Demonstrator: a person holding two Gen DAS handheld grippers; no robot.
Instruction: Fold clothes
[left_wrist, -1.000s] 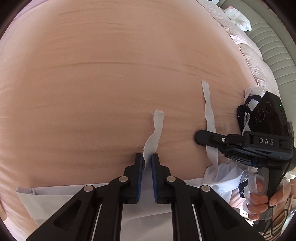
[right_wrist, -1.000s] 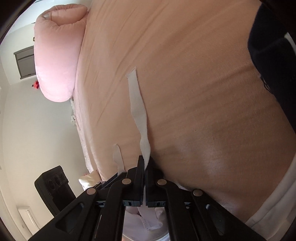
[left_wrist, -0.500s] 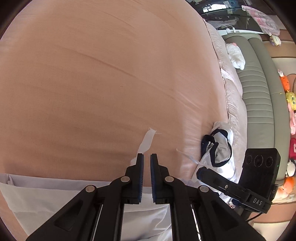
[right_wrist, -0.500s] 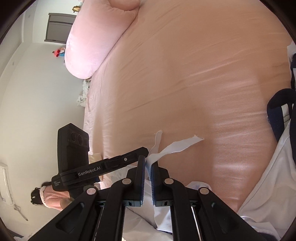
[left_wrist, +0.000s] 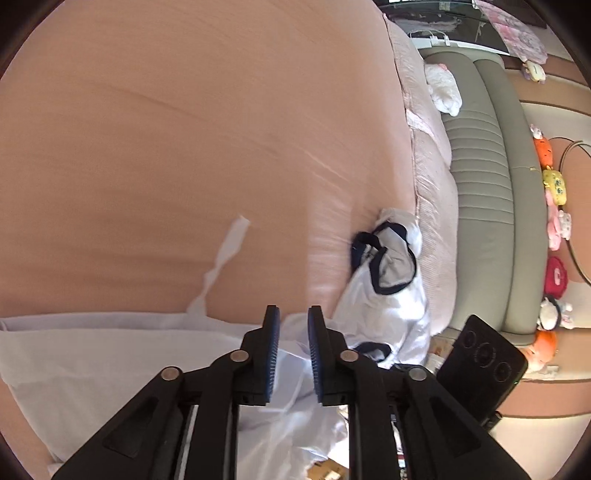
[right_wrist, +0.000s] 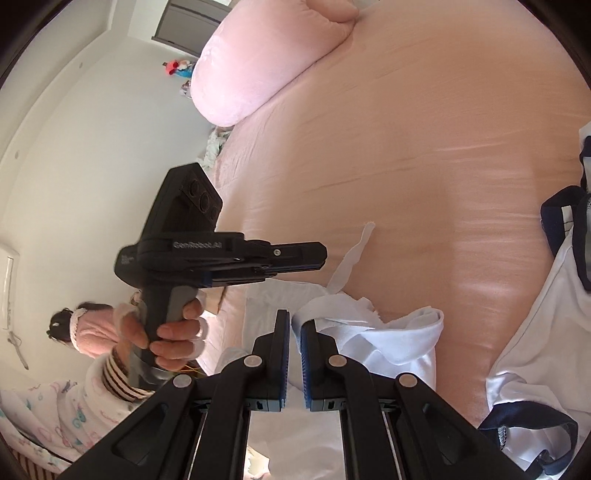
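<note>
Peach bedsheet (left_wrist: 155, 155) carries a white drawstring garment (left_wrist: 92, 354) at its near edge, both tongs, left (left_wrist: 291, 332) and right (right_wrist: 291, 334), slightly parted, seemingly gripping nothing; smooth the cloth flat before creasing.

Peach bed (left_wrist: 184, 129), grey sofa (left_wrist: 484, 177), white wall (right_wrist: 92, 129)

two tongs (left_wrist: 291, 321), two garments (left_wrist: 384, 295), one pillow (right_wrist: 266, 62)
</note>
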